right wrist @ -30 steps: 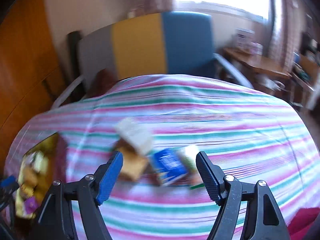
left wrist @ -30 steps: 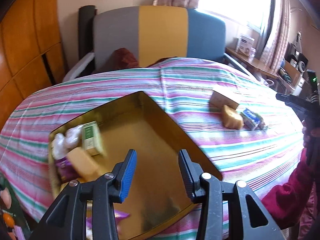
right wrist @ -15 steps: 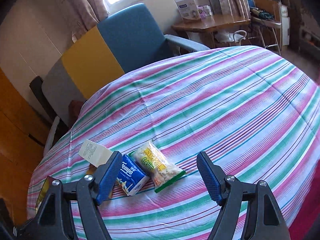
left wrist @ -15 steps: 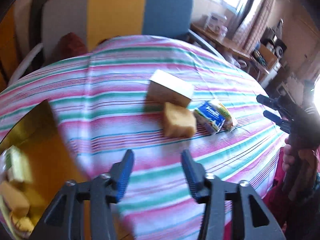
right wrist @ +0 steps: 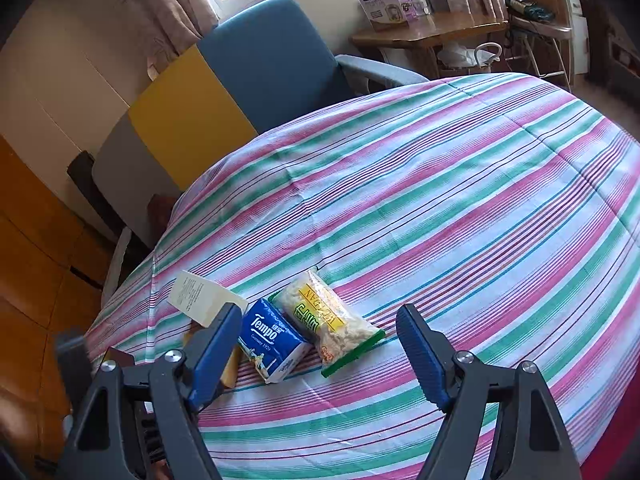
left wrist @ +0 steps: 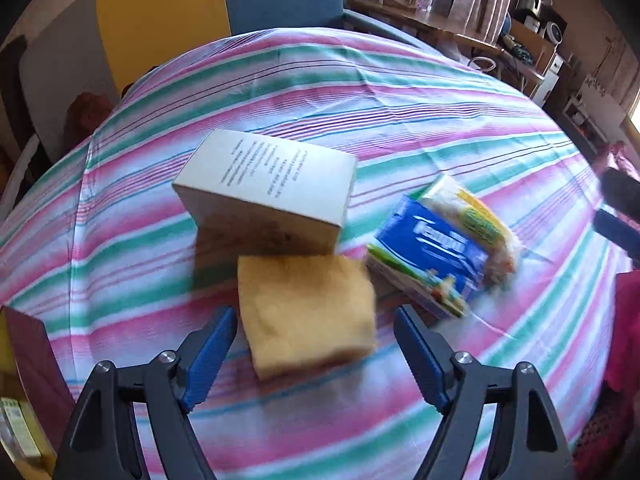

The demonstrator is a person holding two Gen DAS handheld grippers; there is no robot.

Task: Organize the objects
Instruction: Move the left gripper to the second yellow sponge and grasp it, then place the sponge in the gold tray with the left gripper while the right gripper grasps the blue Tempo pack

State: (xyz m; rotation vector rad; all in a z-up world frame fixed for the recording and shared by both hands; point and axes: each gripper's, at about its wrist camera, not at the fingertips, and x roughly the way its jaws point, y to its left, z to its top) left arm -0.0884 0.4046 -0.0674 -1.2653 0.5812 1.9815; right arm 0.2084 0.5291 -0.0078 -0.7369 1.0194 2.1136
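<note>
From the left wrist, the left gripper [left wrist: 316, 344] stands wide open, its blue pads either side of a yellow sponge [left wrist: 306, 312] lying on the striped tablecloth [left wrist: 400, 100]; the sponge sits between the fingers but neither pad touches it. Just behind the sponge lies a pale cardboard box [left wrist: 268, 188], touching or nearly touching it. To the right sits a blue tissue pack [left wrist: 432, 256] with a snack bag [left wrist: 476, 220] pressed against its far side; both are blurred.

From the right wrist, the right gripper [right wrist: 320, 348] is also wide open and holds nothing, poised above the cloth. The tissue pack [right wrist: 272, 340] and snack bag [right wrist: 328, 320] lie side by side between its fingers, the box [right wrist: 200, 298] beyond the left finger.
</note>
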